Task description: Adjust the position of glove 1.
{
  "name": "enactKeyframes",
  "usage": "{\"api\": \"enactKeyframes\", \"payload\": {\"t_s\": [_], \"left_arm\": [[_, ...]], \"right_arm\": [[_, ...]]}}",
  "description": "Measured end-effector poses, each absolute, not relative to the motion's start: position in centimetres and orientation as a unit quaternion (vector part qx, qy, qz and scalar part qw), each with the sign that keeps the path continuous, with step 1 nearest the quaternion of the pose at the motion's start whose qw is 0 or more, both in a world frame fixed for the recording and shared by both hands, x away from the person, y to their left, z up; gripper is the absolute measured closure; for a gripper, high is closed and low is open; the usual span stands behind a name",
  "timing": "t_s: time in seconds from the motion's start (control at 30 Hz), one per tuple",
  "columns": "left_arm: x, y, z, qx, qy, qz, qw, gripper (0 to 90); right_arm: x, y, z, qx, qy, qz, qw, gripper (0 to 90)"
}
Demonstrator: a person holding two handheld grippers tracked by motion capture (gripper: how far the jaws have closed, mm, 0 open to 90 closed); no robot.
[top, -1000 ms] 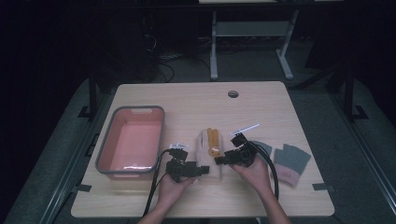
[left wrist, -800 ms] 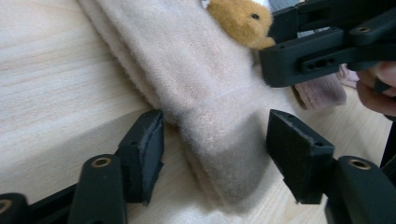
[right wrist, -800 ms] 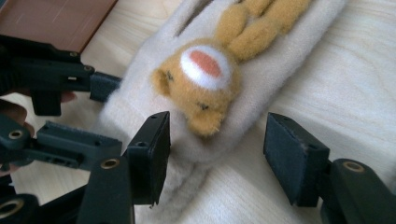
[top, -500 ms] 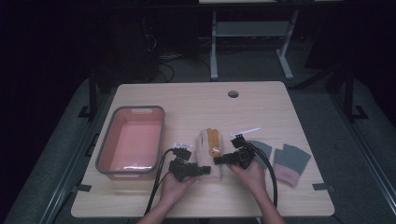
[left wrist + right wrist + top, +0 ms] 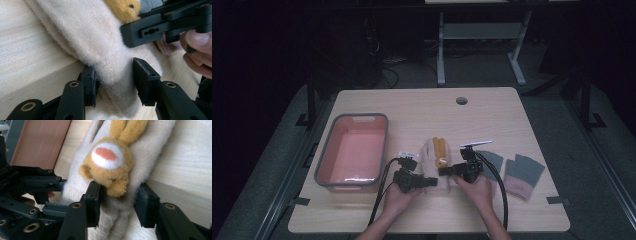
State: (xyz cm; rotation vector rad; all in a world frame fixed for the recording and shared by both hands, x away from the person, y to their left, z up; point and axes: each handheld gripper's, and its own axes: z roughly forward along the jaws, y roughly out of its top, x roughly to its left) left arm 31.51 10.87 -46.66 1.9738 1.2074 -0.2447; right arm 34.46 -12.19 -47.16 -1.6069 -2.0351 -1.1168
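Left claw [image 5: 113,82] jaws have just been closing, now pinching the near edge of the cream sock [image 5: 95,45]. Right claw [image 5: 117,205] also just been closing, clamped on the same sock's cuff right below the orange plush animal face [image 5: 108,162]. In the high view the sock [image 5: 430,150] lies lower centre of frame on the wooden surface [image 5: 422,107], both claws at its near end, facing each other. Pink tub [image 5: 353,150] at left, two grey socks [image 5: 522,172] at right
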Motion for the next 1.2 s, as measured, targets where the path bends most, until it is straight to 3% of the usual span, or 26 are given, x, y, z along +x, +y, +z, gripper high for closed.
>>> {"api": "enactKeyframes", "payload": {"t_s": [0.47, 1.2], "left_arm": [[31.8, 11.0, -46.6, 0.761, 0.491, -0.113, 0.409, 66.3], [32.2, 11.0, -44.9, 0.743, 0.482, -0.137, 0.443, 67.7]], "right_arm": [[34.7, -12.3, -47.2, -0.567, -0.703, -0.396, 0.169, 80.6], [34.0, -13.9, -45.1, -0.552, -0.685, -0.444, 0.168, 83.2]]}}
